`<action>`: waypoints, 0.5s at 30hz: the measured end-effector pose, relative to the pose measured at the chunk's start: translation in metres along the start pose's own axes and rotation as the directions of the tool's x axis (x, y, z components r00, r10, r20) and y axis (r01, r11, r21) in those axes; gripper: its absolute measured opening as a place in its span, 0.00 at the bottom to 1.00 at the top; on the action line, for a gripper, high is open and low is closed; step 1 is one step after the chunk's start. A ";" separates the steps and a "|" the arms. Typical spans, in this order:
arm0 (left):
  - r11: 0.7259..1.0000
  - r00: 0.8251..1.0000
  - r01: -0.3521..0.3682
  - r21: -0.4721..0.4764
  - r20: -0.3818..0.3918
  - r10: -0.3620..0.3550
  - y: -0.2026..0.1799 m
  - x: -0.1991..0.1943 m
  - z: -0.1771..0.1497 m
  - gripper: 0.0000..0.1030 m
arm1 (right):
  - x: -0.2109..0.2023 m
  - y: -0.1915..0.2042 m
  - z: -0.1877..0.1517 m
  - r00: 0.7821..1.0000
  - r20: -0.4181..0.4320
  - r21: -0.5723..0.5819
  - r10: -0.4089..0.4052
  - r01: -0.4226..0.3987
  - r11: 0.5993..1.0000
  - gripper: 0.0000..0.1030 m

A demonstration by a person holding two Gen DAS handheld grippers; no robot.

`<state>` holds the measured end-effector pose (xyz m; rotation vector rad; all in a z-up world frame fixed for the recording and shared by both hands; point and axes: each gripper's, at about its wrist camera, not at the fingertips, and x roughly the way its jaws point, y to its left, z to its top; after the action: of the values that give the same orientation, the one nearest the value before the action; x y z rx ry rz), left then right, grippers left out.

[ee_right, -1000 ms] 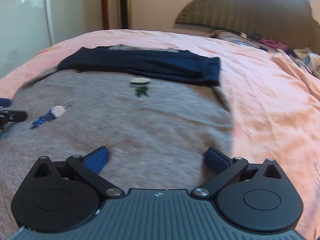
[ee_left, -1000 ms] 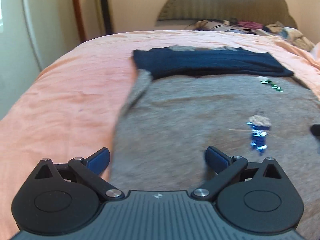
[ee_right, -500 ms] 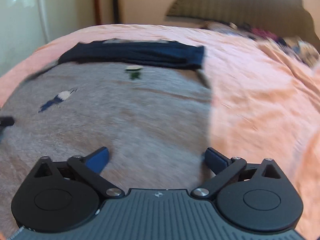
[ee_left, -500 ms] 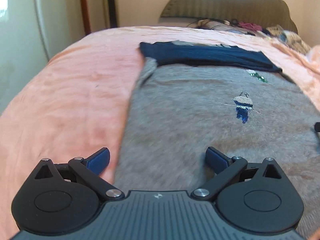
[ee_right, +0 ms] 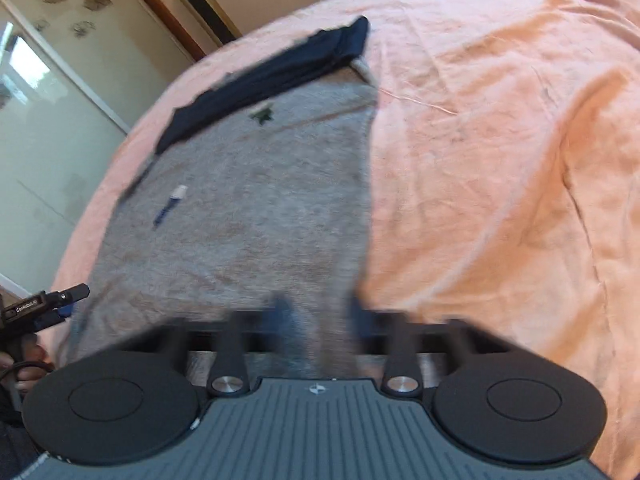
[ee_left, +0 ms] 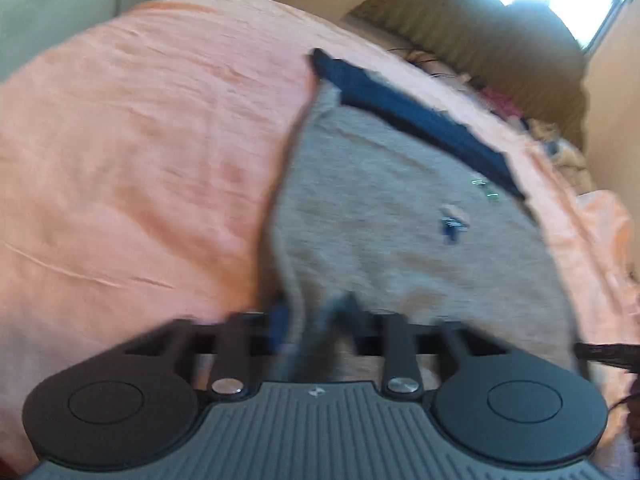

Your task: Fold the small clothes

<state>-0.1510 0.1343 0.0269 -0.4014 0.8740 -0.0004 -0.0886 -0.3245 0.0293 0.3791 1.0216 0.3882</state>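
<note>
A small grey garment (ee_left: 400, 216) with a dark navy band (ee_left: 416, 120) at its far end lies on the pink bedspread (ee_left: 140, 160). It has small embroidered patches (ee_left: 452, 226). My left gripper (ee_left: 308, 324) is shut on the garment's near left corner, with cloth between the blue pads. In the right wrist view my right gripper (ee_right: 320, 320) is shut on the near right corner of the same grey garment (ee_right: 248, 208), whose navy band (ee_right: 276, 76) lies at the far end. Both views are blurred and tilted.
The pink bedspread (ee_right: 500, 160) extends wide to either side of the garment. A padded headboard (ee_left: 488, 36) and a pile of clothes (ee_left: 504, 104) are at the far end. The left gripper (ee_right: 44, 308) and the hand holding it show at the right wrist view's left edge.
Both grippers went from open above the garment to shut on its near corners. Both views have tilted and the near edge of the cloth is lifted.
</note>
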 end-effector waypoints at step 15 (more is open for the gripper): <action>0.990 0.990 0.128 -0.053 -0.046 -0.131 0.031 -0.028 -0.009 0.61 | -0.027 -0.022 -0.021 0.989 0.011 0.113 0.149 -0.149 0.982 0.76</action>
<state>-0.1807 0.1646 0.0316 -0.5066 0.8968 -0.1089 -0.1172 -0.3542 0.0291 0.5607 1.0184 0.4646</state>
